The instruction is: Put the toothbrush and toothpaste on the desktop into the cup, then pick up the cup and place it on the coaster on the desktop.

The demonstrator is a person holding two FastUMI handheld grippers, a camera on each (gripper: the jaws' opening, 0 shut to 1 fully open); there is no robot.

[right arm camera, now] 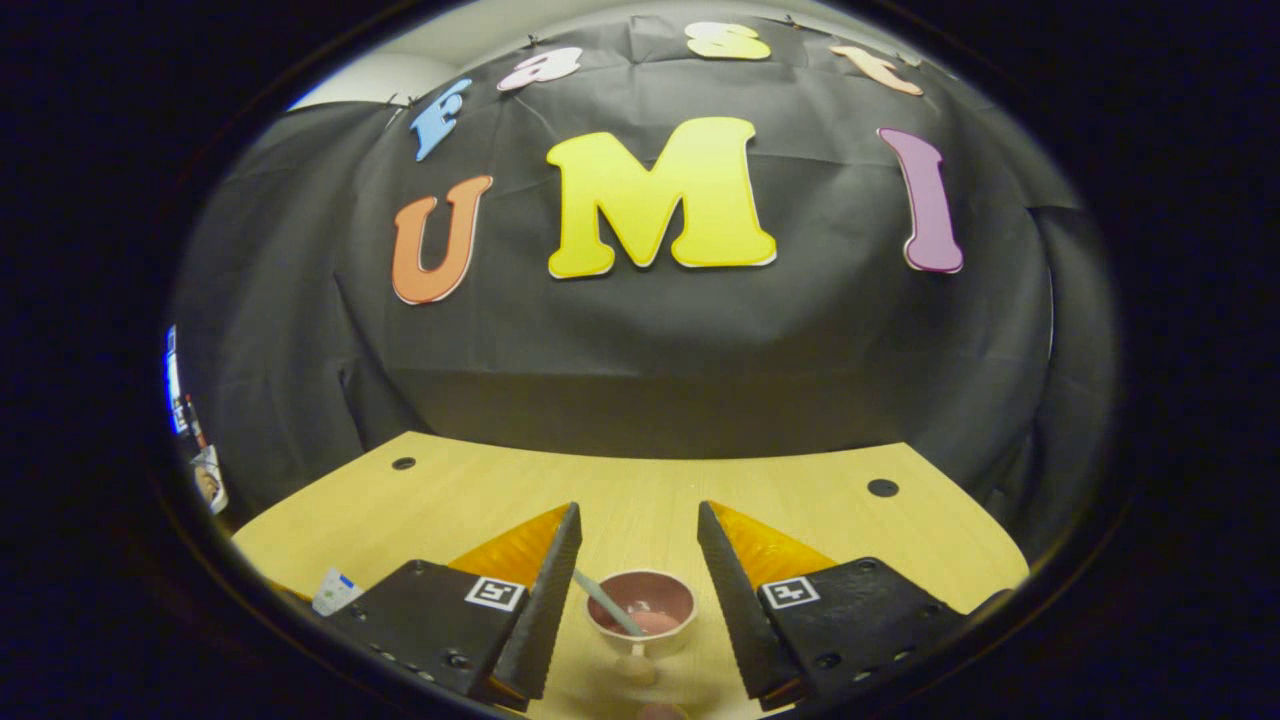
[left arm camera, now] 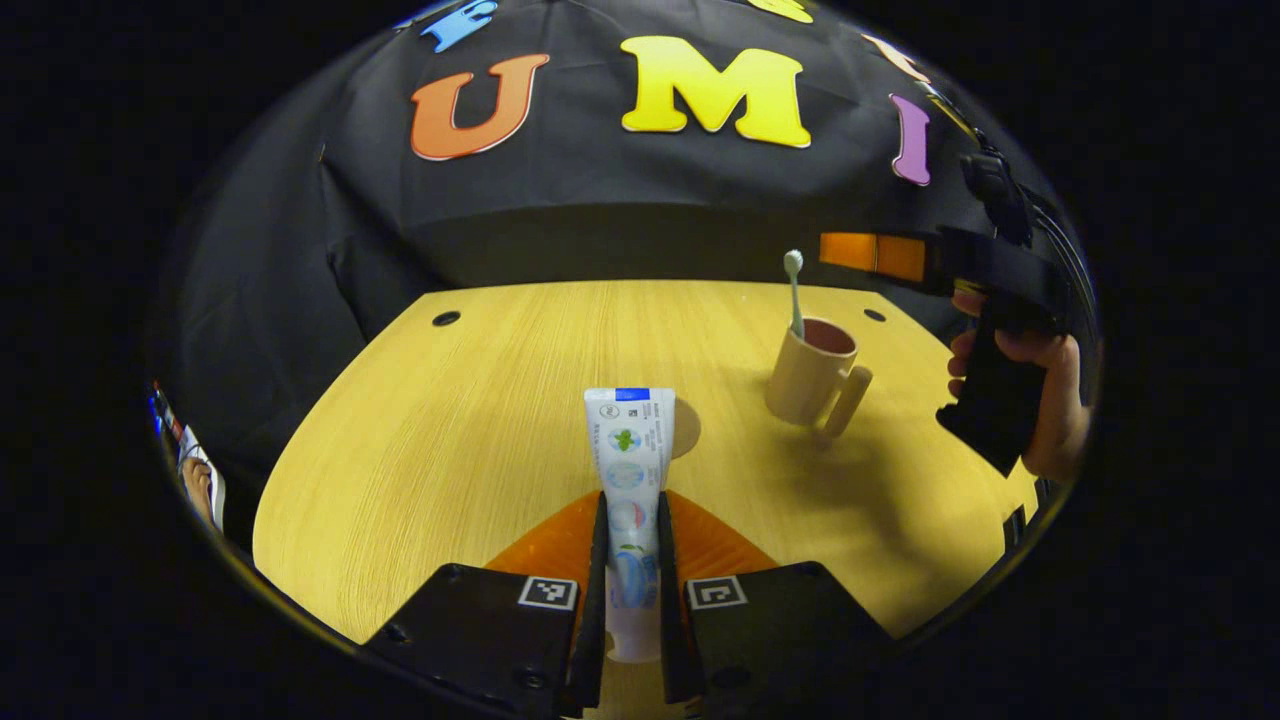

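Between your left gripper's [left arm camera: 632, 590] fingers, you are pinching the toothpaste [left arm camera: 630, 470] above the desktop [left arm camera: 480, 400].

Both fingers are pressing on the tube's lower half, and its flat end is pointing away from you over the wood. Off to the right, the cup [left arm camera: 812, 375] is standing upright with the toothbrush [left arm camera: 794, 290] leaning in it, head up. You are holding your right gripper [right arm camera: 638, 580] above that cup [right arm camera: 640, 607], fingers spread wide with nothing between them, the toothbrush [right arm camera: 608, 602] handle slanting across the rim.

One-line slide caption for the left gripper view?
Left gripper grips the toothpaste; toothbrush already in the cup.
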